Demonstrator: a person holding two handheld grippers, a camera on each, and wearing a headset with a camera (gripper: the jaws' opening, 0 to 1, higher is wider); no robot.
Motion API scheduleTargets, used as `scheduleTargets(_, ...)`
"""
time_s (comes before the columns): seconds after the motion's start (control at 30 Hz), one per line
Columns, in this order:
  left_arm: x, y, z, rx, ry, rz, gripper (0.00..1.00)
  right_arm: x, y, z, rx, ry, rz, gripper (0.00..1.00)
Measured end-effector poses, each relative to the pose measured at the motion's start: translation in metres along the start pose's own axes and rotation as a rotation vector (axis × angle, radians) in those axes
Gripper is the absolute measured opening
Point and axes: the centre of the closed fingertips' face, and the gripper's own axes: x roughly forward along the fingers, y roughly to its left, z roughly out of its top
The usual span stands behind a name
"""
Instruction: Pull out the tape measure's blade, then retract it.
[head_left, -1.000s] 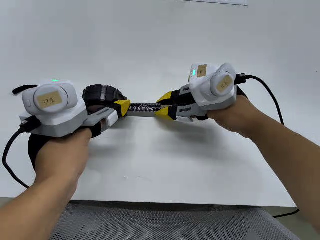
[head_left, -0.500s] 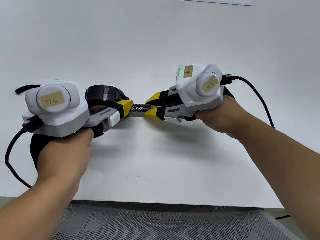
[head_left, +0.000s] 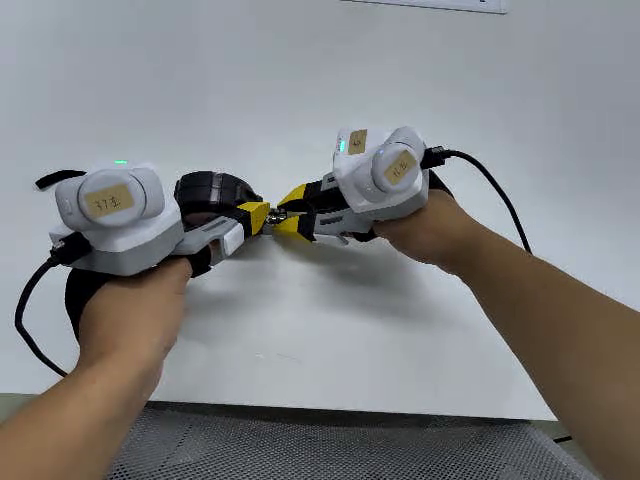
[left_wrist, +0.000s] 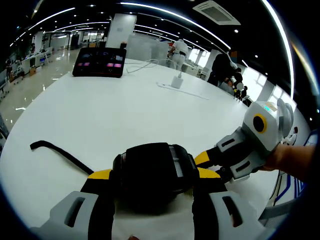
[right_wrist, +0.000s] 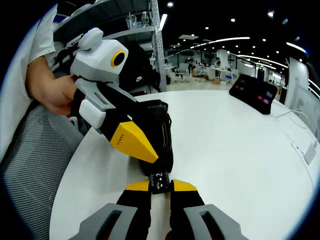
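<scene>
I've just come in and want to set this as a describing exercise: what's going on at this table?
A person works a handheld gripper in each hand over a white table. The left gripper is clamped around the black tape measure. The right gripper pinches the end of its blade right at the case mouth. Barely any blade shows between them.
</scene>
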Motion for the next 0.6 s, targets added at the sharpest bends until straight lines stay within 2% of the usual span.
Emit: scheduleTargets(0.6,-0.0005,-0.0003,0.0004,-0.003,-0.005,0.0,0.59,0.0062,0.0026,0.0048,0.009,-0.008,0.001,0.11)
